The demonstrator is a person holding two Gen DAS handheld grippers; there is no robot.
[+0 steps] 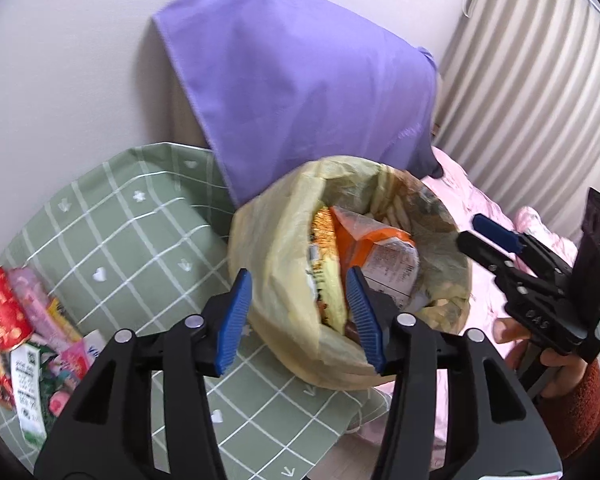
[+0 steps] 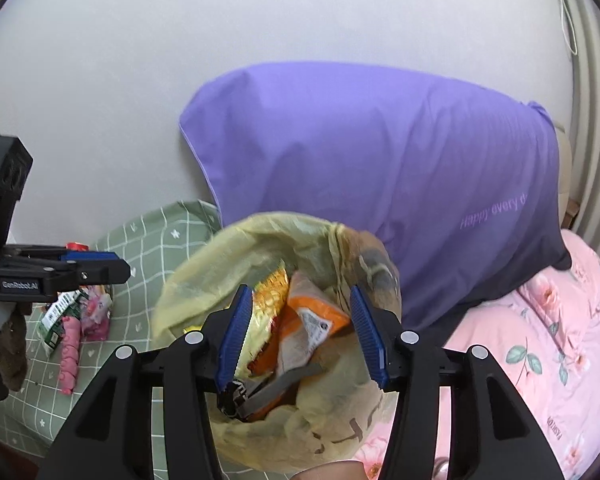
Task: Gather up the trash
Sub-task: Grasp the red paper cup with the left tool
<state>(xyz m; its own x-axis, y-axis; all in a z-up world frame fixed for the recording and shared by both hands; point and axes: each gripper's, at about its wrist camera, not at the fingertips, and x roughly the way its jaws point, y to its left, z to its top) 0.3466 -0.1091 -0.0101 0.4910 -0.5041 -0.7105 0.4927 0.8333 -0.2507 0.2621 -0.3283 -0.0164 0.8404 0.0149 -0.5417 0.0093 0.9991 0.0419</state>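
Both wrist views look down, close, into the trash bag [image 1: 284, 216].

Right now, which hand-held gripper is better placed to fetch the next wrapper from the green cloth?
Left. The left hand-held gripper is open beside the wrapper pile; the right hand-held gripper is beyond the yellow bag.

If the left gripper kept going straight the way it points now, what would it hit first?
Probably the yellow trash bag: the open left gripper aims at its near rim, with the snack wrappers just behind. Depth is uncertain.
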